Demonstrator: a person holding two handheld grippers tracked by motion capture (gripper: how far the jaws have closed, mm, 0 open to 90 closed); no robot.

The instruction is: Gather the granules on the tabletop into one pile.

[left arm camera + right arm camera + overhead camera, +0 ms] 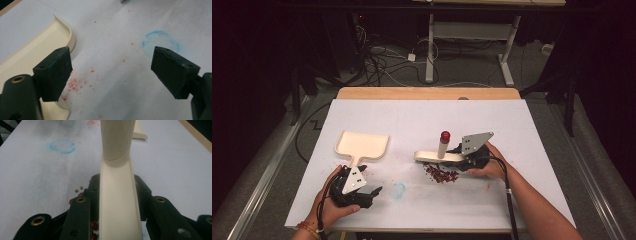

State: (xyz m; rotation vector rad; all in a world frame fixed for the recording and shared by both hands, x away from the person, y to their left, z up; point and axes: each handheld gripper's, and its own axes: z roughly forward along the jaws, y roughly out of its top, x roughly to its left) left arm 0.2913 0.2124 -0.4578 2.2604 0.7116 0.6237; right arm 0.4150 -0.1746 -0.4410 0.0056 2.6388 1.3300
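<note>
A cream dustpan (362,144) lies flat at the left of the white paper-covered table (512,125), handle toward me. My left gripper (371,180) rests just below that handle, open, with nothing between its jaws. In the left gripper view the dustpan (37,50) runs along the left, beside the left gripper (111,72). My right gripper (462,157) is shut on a cream brush (439,156) with an upright red-capped handle (445,136). The brush body (117,202) is clamped in the right gripper (117,187). A pile of red bits (442,174) lies just below the brush.
A blue ring mark (398,190) is drawn on the paper between the two hands. Faint red dust (75,83) is scattered near the dustpan's edge. A wooden table edge (427,93) shows at the far side, with desk legs and floor cables beyond.
</note>
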